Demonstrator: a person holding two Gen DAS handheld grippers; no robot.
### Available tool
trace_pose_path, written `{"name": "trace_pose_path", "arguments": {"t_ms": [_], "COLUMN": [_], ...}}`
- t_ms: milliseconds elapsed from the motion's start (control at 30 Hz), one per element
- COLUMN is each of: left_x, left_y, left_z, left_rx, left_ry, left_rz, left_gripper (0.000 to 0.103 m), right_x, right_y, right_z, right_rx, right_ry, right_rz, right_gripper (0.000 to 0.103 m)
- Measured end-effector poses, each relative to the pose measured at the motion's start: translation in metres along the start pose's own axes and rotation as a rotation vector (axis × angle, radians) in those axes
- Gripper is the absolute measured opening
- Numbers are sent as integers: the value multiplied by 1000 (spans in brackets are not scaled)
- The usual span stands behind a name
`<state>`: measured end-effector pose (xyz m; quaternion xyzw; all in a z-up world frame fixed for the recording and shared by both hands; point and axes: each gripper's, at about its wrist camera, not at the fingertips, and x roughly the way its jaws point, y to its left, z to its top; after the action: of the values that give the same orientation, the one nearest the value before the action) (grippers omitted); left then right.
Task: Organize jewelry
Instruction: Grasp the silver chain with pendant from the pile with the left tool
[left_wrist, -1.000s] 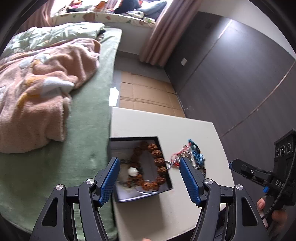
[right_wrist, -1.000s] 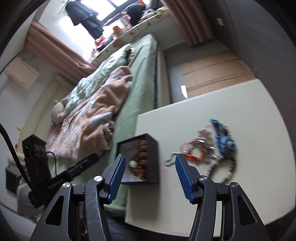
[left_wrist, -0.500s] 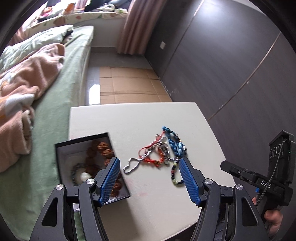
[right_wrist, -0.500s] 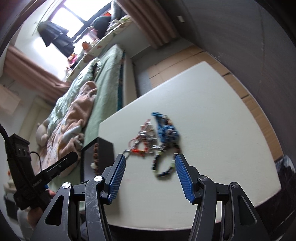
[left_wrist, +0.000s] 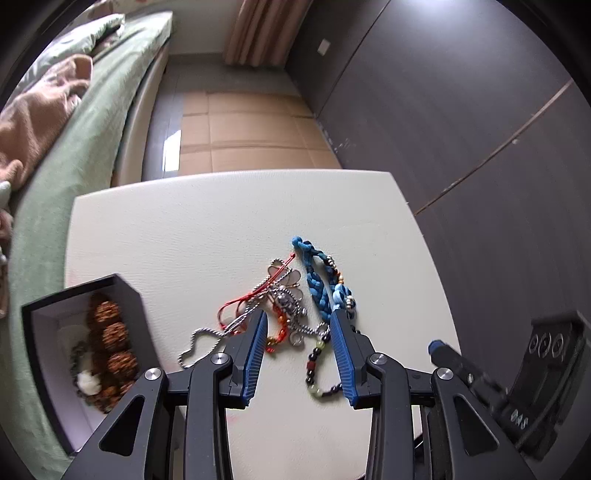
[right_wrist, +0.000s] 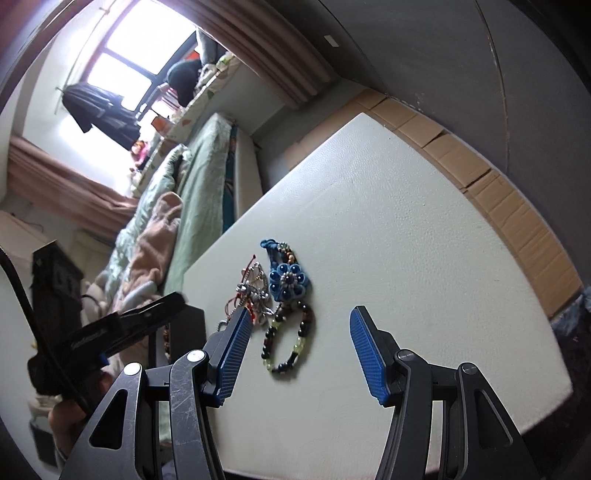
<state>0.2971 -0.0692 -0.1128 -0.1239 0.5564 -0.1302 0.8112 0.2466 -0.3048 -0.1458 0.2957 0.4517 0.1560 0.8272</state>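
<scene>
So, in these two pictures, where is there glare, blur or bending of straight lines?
Right wrist view: the window is overexposed to white and the table edge curves. Left wrist view: even light, the box slightly blurred near the edge.

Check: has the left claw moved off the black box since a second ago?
Yes. The left claw went right from the black box to the jewelry pile, jaws closing.

Daylight floods through the window (right_wrist: 122, 70), blown out to white glare; the table (left_wrist: 184, 229) is evenly lit with soft shadows; fisheye bending and dark corners; slight blur at the edges.
</scene>
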Motion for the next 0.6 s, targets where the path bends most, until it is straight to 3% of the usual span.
{"name": "trace_pose_path", "arguments": {"t_ms": [167,500,533,567,600], "left_x": [26,65,68,69,68], "left_y": [-3,-8,-7,-7,-6], "left_z": [9,11,11,11,12], "left_rx": [-34,-34,-36,-36,-37], "left_ry": [52,99,100,94,85], "left_rz": [26,134,140,154,162], "left_gripper": [31,30,29,18,15], "right_x": [3,9,10,10,10], "right_y": [-7,-15,-15,-16,-16], "right_z": [2,5,4,4,4], "right_rx": [6,24,20,19,19], "right_ry": [-12,-2,-1,0,2], "right_rz": [9,-44,-53,-53,-50], "right_gripper": [57,57,57,57,57]}}
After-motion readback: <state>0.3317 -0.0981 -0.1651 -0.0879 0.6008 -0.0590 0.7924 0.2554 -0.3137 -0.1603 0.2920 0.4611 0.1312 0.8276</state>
